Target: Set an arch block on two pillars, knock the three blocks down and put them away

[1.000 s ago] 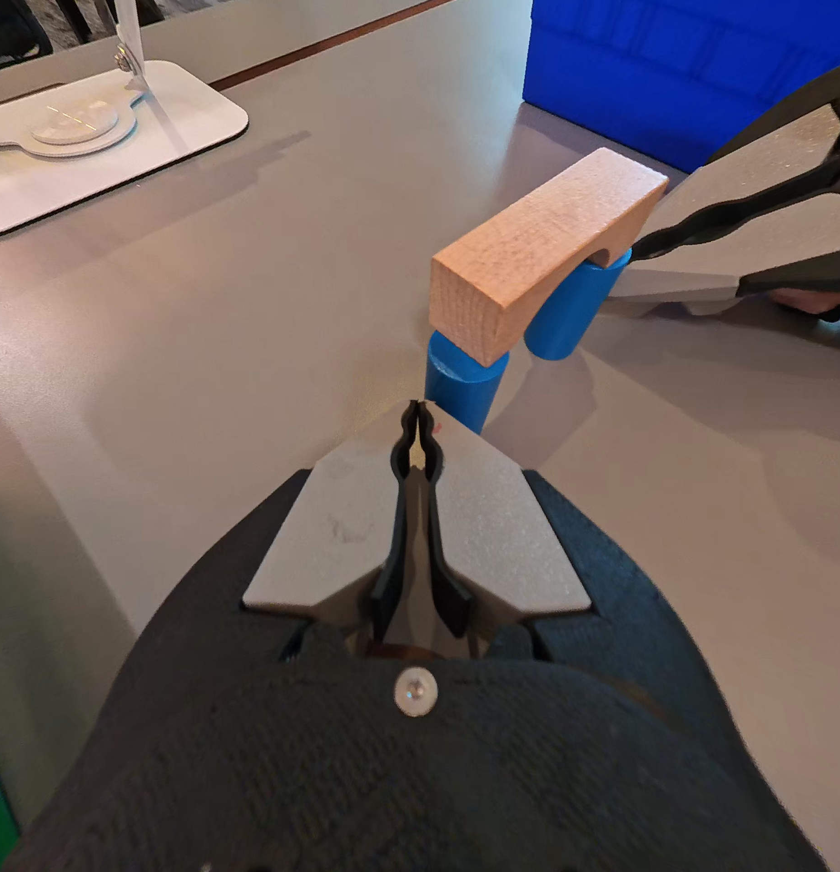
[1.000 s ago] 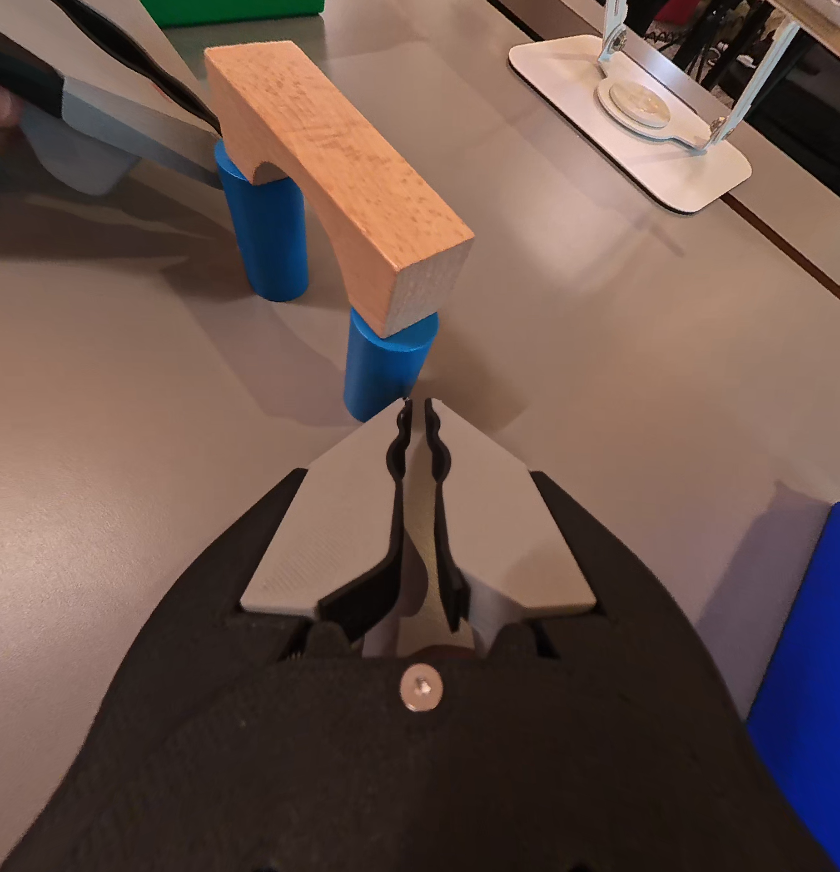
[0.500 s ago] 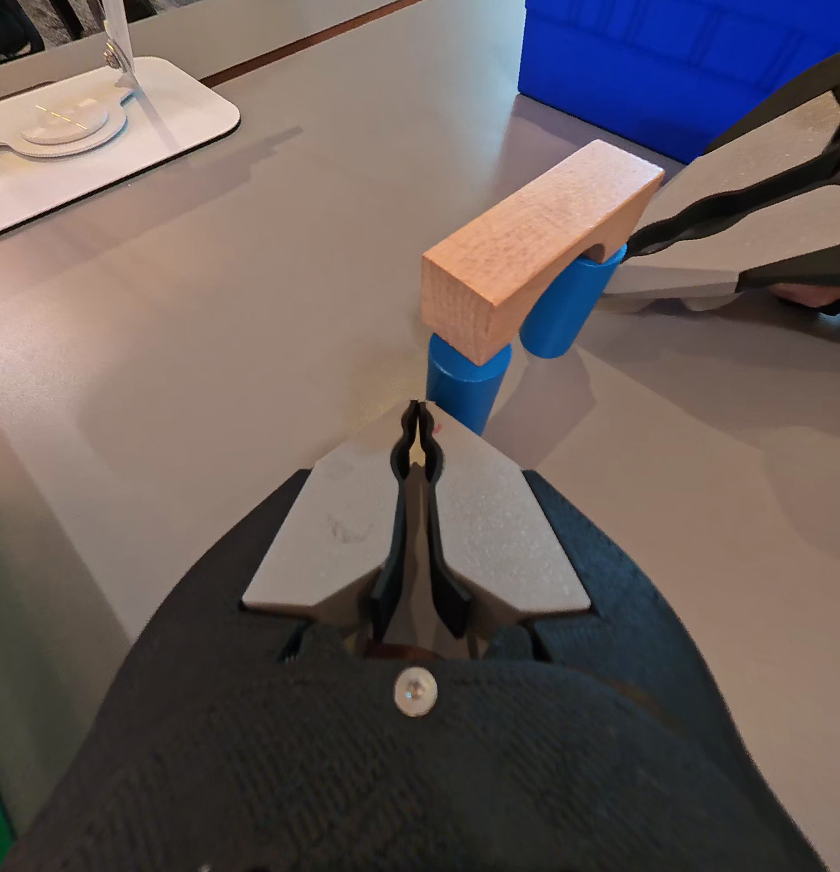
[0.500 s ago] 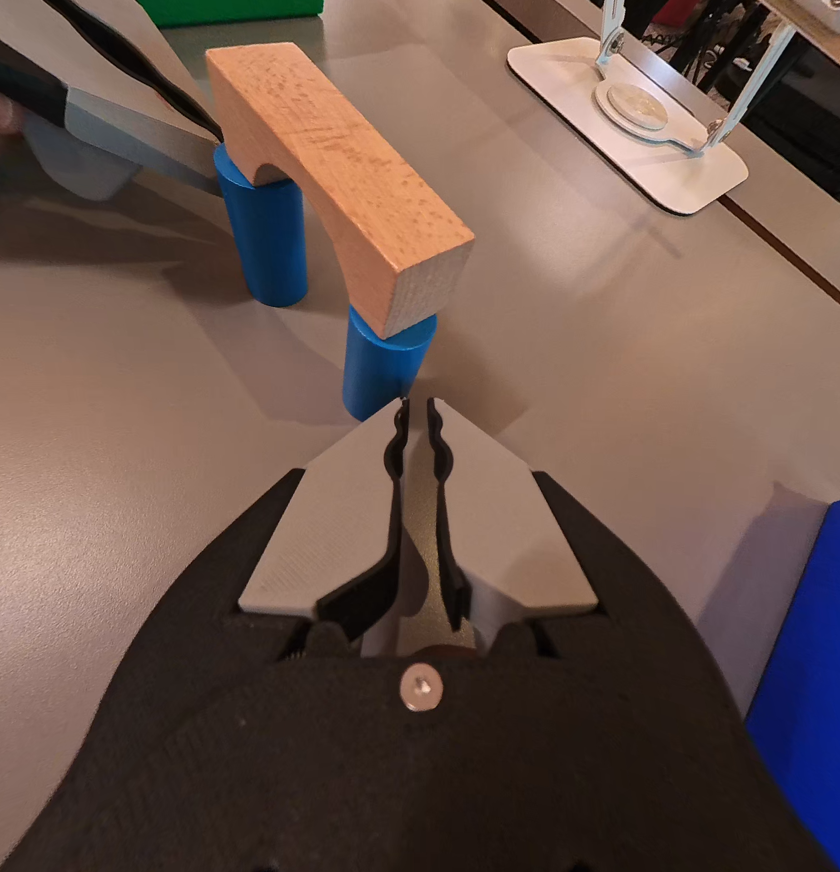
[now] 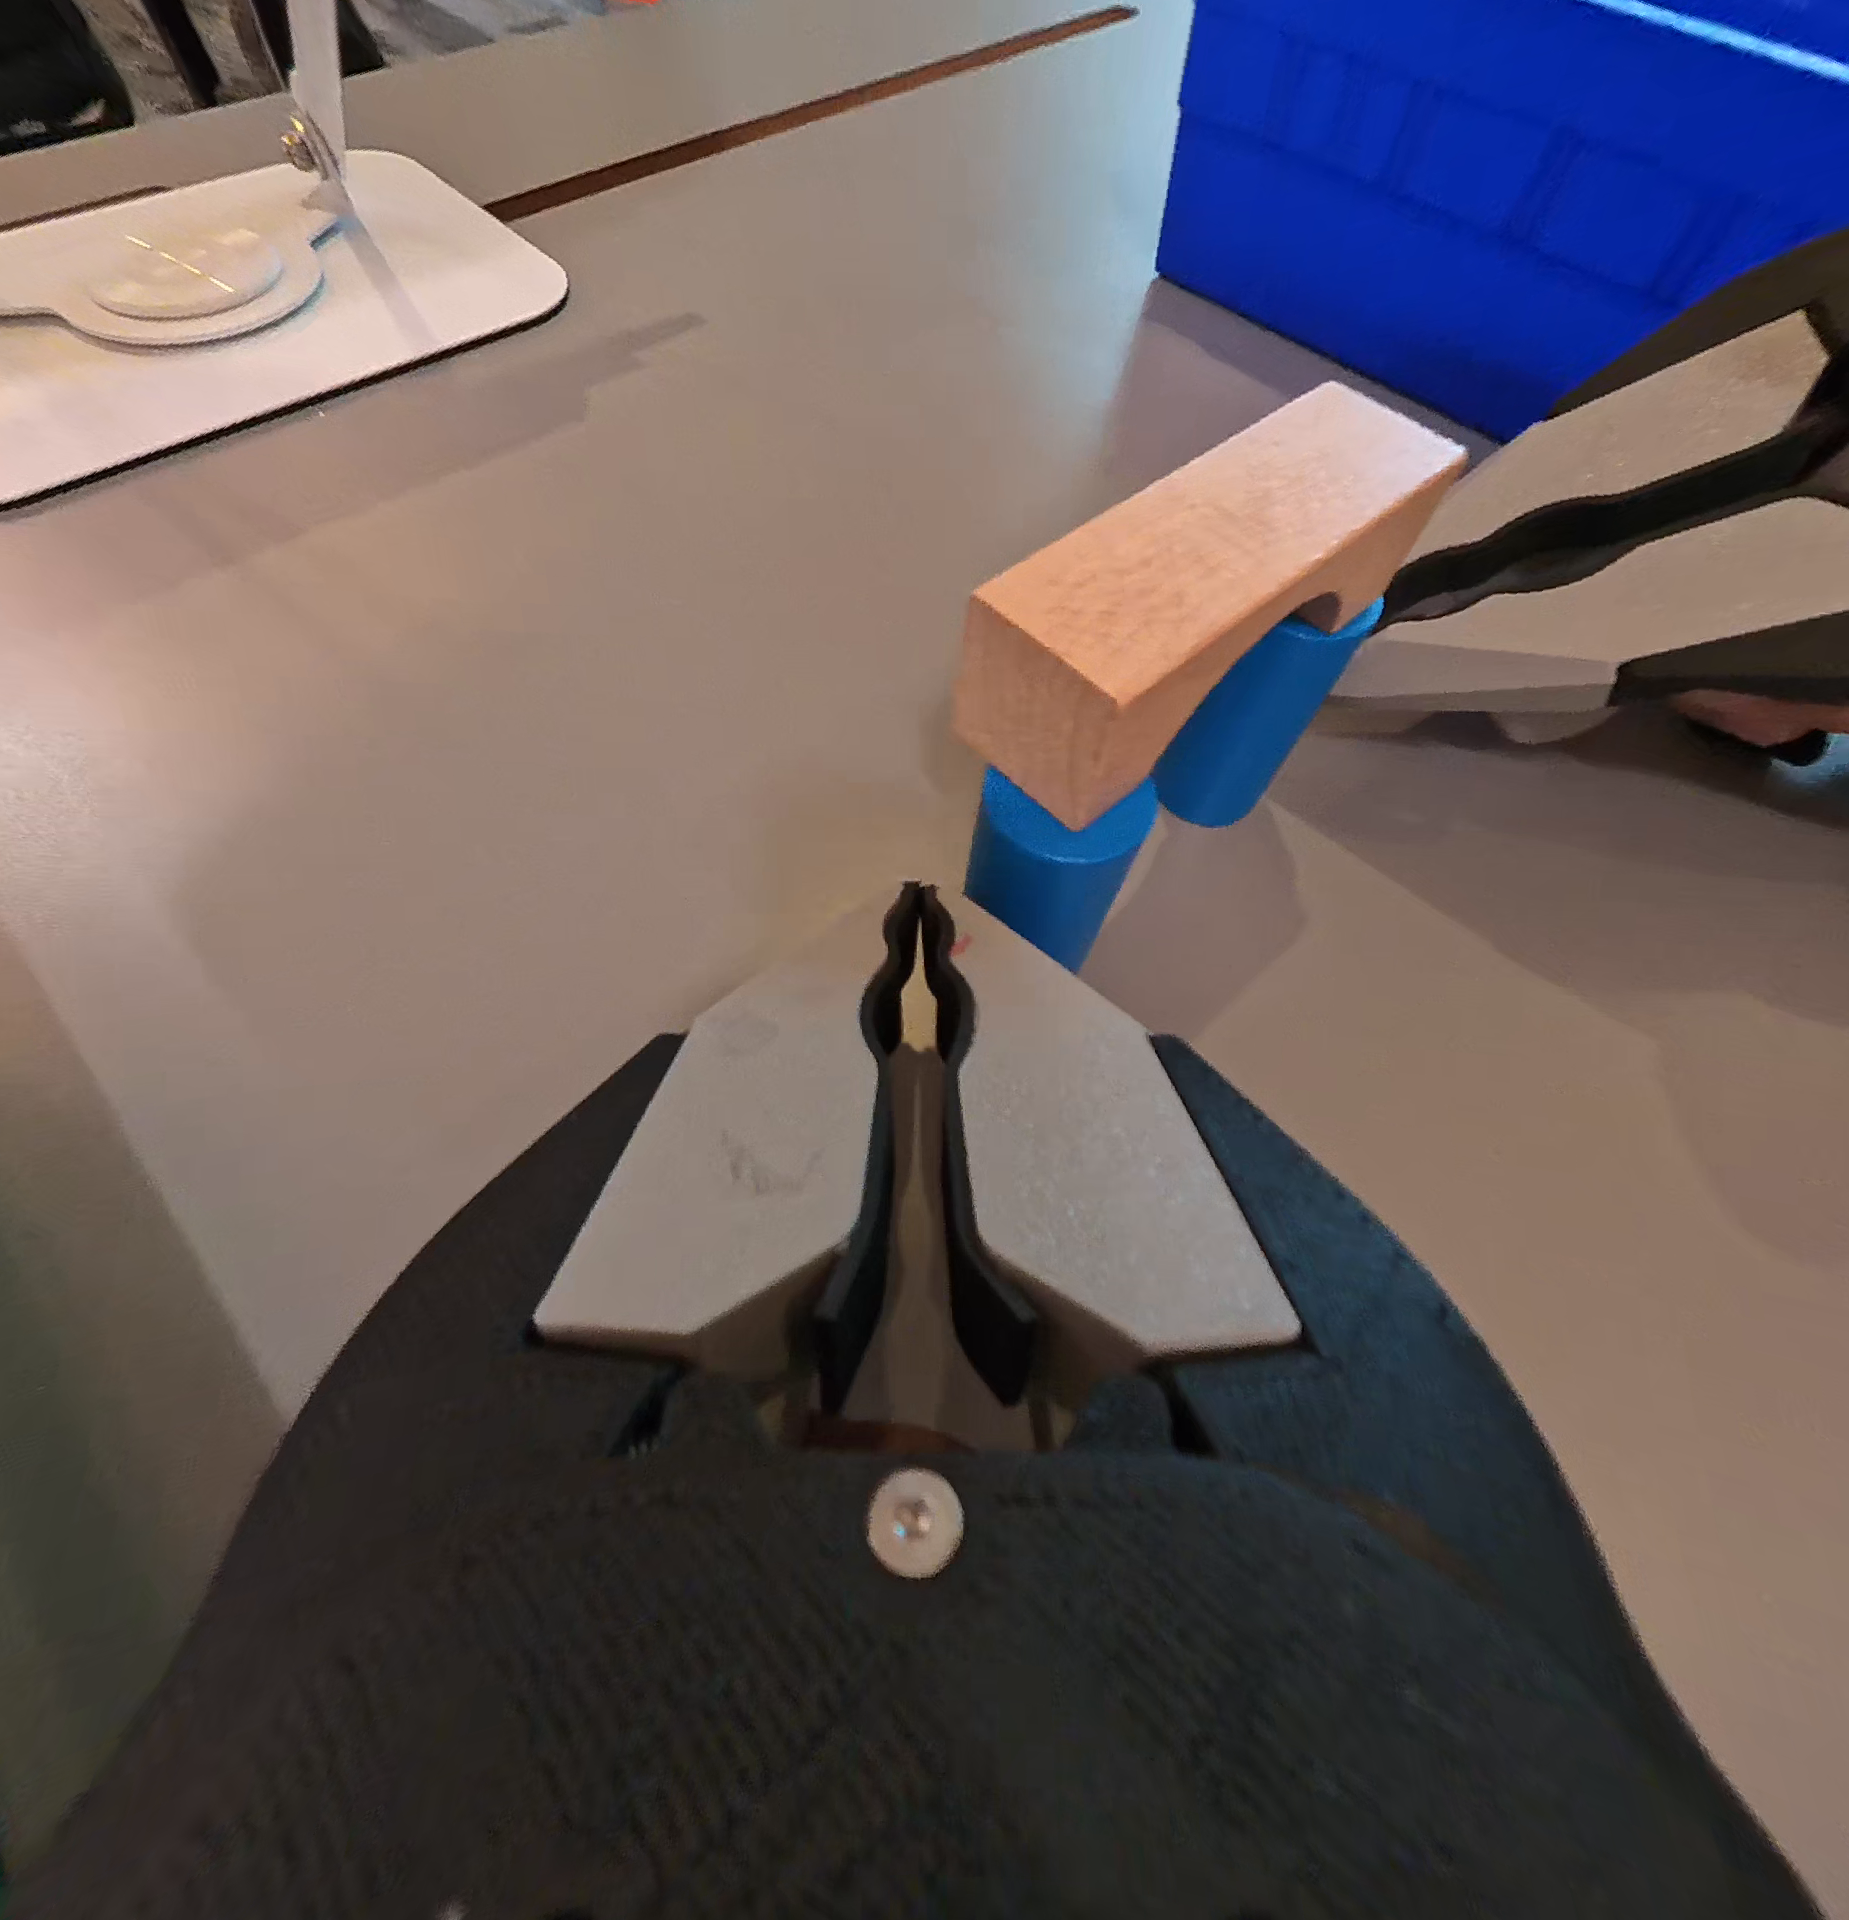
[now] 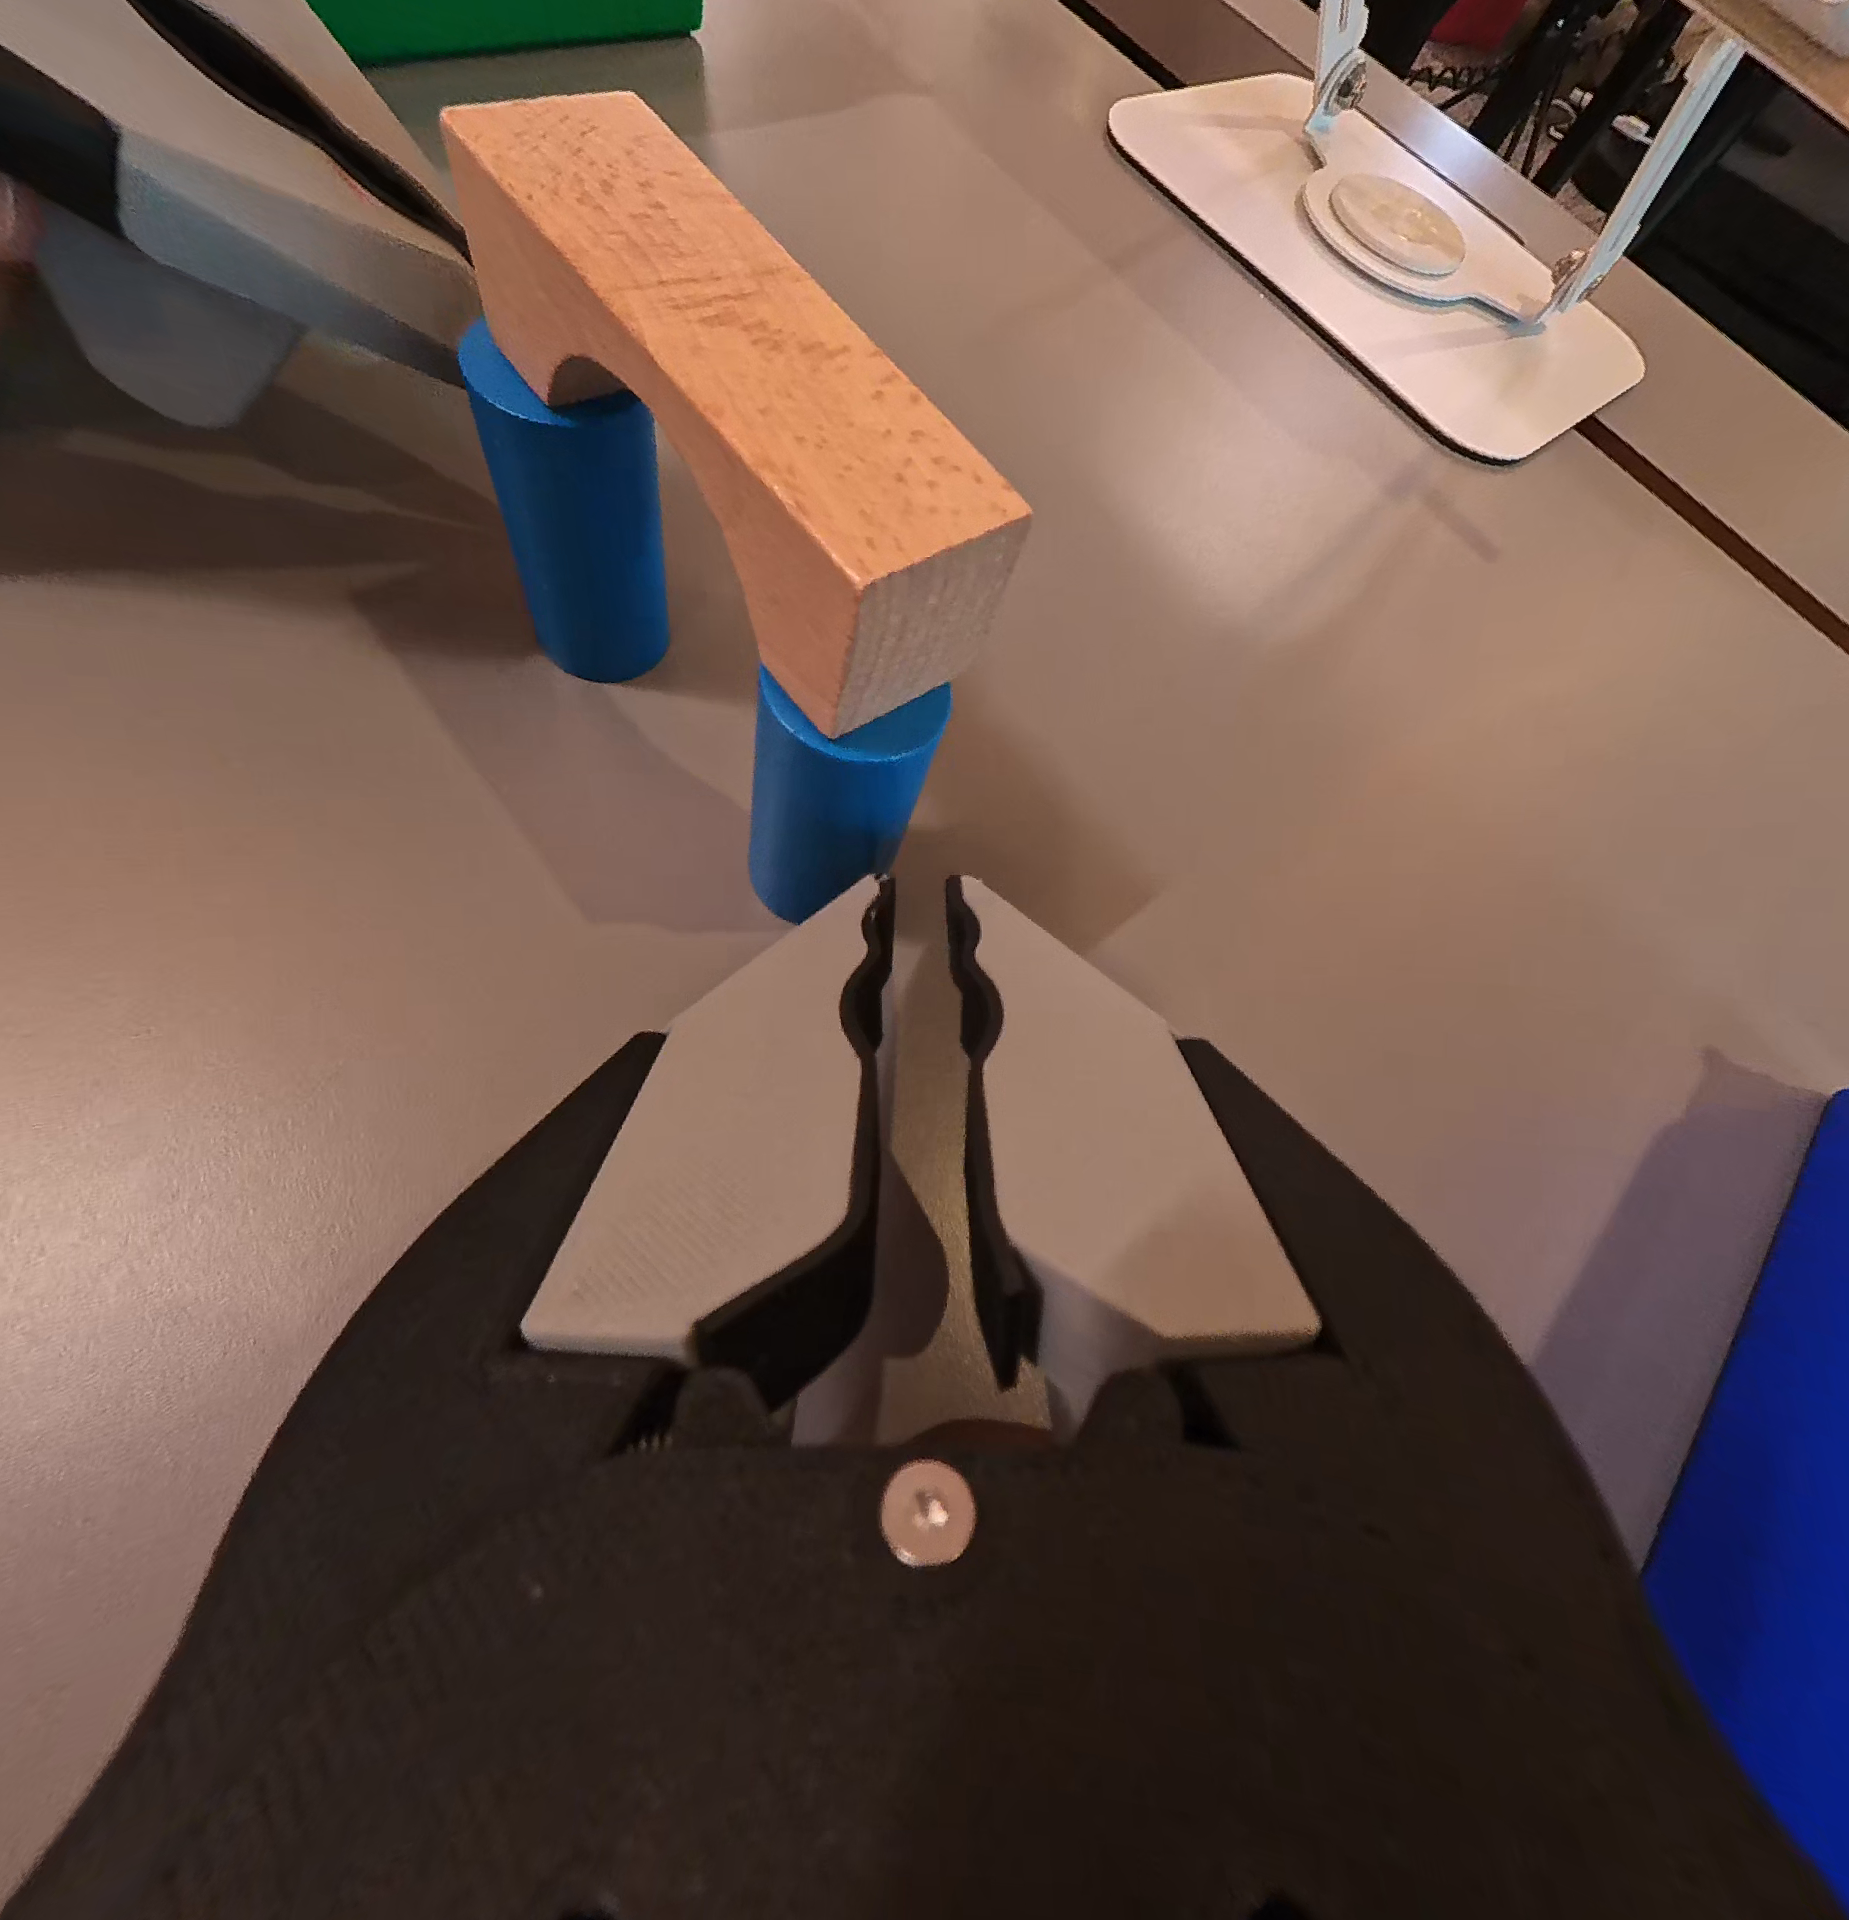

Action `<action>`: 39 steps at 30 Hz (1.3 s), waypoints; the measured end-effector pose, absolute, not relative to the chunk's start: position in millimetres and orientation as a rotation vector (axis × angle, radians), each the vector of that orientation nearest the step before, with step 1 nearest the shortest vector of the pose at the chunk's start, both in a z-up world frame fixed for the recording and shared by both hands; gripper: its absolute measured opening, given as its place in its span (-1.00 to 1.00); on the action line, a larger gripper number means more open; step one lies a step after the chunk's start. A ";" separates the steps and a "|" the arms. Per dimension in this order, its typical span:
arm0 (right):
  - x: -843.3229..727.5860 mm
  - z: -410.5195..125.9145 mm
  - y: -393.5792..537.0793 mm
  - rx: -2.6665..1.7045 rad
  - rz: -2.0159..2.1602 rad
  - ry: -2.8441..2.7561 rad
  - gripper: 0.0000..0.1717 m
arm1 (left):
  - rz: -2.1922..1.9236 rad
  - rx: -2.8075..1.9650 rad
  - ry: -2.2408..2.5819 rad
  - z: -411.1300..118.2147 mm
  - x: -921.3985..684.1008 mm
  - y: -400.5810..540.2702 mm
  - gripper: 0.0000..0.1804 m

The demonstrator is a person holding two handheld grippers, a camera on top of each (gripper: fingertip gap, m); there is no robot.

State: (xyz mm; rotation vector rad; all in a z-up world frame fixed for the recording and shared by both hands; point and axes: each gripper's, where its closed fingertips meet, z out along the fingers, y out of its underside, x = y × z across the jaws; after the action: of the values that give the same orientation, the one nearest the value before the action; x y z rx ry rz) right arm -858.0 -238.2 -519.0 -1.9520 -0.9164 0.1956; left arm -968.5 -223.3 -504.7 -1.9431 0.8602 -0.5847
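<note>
Natural-wood arch block sits on both blue cylinder pillars, so knock-down's next imo. Left gripper pressed together w/ nothing in it, right gripper slightly spread, empty; shove the arch at 12.

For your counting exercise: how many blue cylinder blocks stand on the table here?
2. One blue cylinder stands just ahead of the right gripper, under the arch block's near end; the other stands under its far end. None appears hidden.

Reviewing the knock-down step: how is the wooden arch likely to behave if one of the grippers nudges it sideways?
The wooden arch looks rigid, so it should move as one piece. It rests skewed on the two blue pillars, its corner overhanging the nearer one, so it probably slides off easily. The pillars are narrow upright cylinders: likely to tip, then roll on the smooth table.
</note>
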 end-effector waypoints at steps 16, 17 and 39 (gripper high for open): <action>-853.1 -521.2 -239.0 -1.969 0.199 -0.915 -0.91 | -0.761 -1.957 1.061 -514.1 -958.8 -257.8 -1.00; -853.3 -521.4 -239.1 -1.969 0.195 -0.919 -0.91 | -0.745 -1.956 1.073 -515.2 -957.3 -258.4 -1.00; -855.0 -524.2 -240.3 -1.972 0.169 -0.943 -0.91 | -0.752 -1.973 1.009 -513.2 -956.0 -250.8 -1.00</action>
State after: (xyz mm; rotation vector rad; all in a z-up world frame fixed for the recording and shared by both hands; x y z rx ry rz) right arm -855.0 -240.3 -524.2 -1.9715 -0.9427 0.1685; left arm -956.0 -250.8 -513.2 -1.9733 1.0090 -0.7519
